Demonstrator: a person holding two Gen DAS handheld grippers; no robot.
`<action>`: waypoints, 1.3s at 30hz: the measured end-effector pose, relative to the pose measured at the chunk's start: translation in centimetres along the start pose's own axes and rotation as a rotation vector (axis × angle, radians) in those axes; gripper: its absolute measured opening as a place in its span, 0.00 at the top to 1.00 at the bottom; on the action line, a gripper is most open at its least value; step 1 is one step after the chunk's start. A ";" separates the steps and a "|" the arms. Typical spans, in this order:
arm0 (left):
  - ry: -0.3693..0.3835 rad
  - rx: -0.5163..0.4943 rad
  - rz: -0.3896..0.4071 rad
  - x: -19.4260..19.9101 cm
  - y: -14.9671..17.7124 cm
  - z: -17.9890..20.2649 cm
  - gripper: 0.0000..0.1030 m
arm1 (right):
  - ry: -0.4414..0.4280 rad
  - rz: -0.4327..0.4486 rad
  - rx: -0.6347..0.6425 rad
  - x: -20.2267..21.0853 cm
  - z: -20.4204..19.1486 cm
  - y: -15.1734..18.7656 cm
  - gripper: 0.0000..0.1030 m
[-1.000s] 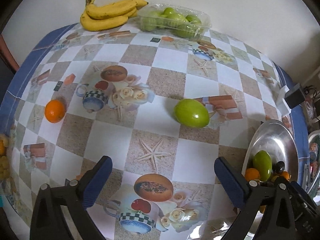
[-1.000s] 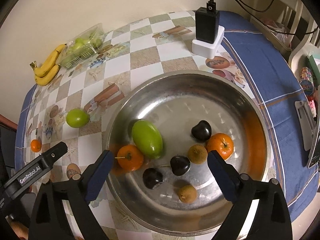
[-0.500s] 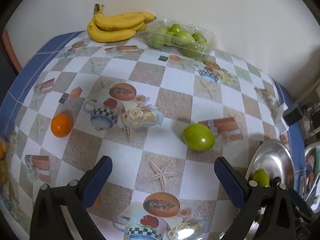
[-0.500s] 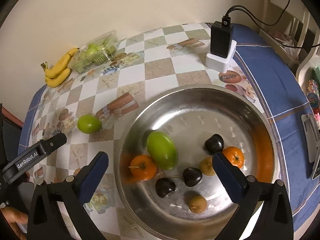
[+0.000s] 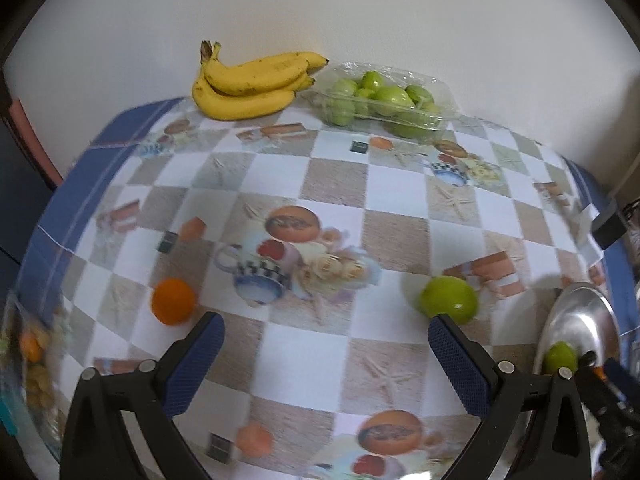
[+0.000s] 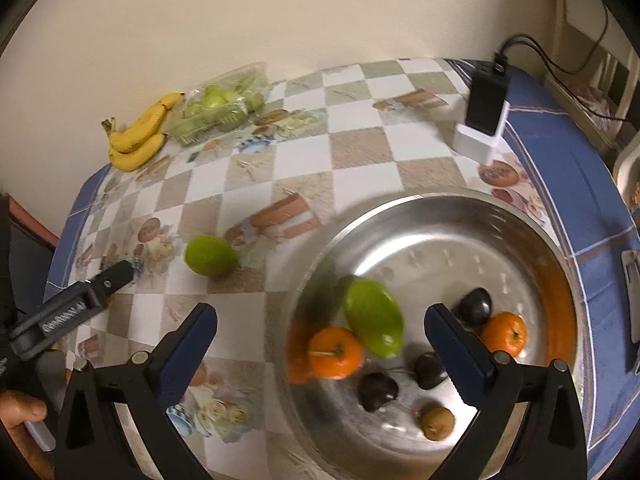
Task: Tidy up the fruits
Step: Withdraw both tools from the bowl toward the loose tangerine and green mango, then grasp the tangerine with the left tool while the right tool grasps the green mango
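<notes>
A green mango (image 6: 210,255) lies on the tablecloth beside the steel bowl (image 6: 520,216) holding 8 fruits.

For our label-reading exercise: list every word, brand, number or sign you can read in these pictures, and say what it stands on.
None can be read.
White lettering on the black left gripper arm, seen in the right wrist view: too blurred to read.
Yellow bananas, clear plastic tray of green fruit, black charger: no readable text shows.
</notes>
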State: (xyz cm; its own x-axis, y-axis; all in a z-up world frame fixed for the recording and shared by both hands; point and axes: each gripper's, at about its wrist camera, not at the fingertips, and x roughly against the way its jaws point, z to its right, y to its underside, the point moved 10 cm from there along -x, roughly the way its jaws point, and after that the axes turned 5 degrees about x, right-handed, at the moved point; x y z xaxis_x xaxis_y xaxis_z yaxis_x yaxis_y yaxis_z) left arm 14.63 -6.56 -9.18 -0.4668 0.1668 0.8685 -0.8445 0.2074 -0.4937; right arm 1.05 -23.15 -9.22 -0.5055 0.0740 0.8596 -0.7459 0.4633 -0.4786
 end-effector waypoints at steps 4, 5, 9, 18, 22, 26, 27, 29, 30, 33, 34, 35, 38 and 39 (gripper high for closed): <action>-0.022 -0.004 0.013 -0.2 -0.8 -1.8 0.00 | -0.004 0.026 0.024 0.1 -1.8 -1.2 0.00; -0.026 0.000 0.015 -0.2 -1.0 -2.3 0.00 | -0.010 0.032 0.028 0.1 -2.3 -1.5 0.00; -0.035 0.035 0.023 -0.5 -1.8 -4.7 0.00 | -0.065 0.039 0.039 -0.2 -4.6 -2.3 0.00; -0.059 0.135 0.044 -1.2 -3.5 -11.0 0.00 | -0.088 0.003 0.109 -2.4 -9.5 -3.1 0.00; -0.067 0.168 0.026 -2.1 -3.6 -13.1 0.00 | -0.078 -0.025 0.149 -4.1 -11.4 -3.1 0.00; -0.015 0.207 -0.008 -3.2 -3.4 -14.0 0.00 | -0.059 -0.050 0.167 -5.5 -12.2 -3.0 0.00; -0.002 0.221 -0.026 -3.6 -3.3 -14.2 0.00 | -0.055 -0.058 0.171 -5.9 -12.5 -2.9 0.01; 0.012 0.239 -0.052 -4.2 -2.9 -14.4 0.01 | -0.047 -0.069 0.182 -6.5 -12.8 -2.8 0.03; 0.020 0.248 -0.065 -4.5 -2.7 -14.5 0.01 | -0.042 -0.075 0.188 -6.8 -12.9 -2.7 0.06; 0.055 0.269 -0.102 -5.1 -2.1 -14.3 0.07 | -0.021 -0.095 0.198 -7.7 -13.0 -2.4 0.09; 0.065 0.270 -0.111 -5.2 -1.9 -14.1 0.12 | -0.012 -0.100 0.199 -8.0 -12.9 -2.4 0.13; 0.072 0.267 -0.115 -5.3 -1.9 -13.9 0.13 | 0.003 -0.105 0.199 -8.3 -12.7 -2.4 0.15; 0.084 0.251 -0.122 -5.6 -1.9 -13.4 0.17 | 0.042 -0.114 0.190 -8.9 -12.0 -2.5 0.22; 0.091 0.251 -0.127 -5.8 -1.8 -13.3 0.19 | 0.048 -0.118 0.183 -9.1 -11.8 -2.5 0.22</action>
State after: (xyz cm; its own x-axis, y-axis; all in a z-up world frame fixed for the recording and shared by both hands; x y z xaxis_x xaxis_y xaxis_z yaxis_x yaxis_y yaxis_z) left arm 22.37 4.89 -13.89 -0.3377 0.2427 0.9094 -0.9383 -0.0110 -0.3455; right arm 12.62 -14.60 -13.69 -0.3919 0.0731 0.9171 -0.8672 0.3034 -0.3948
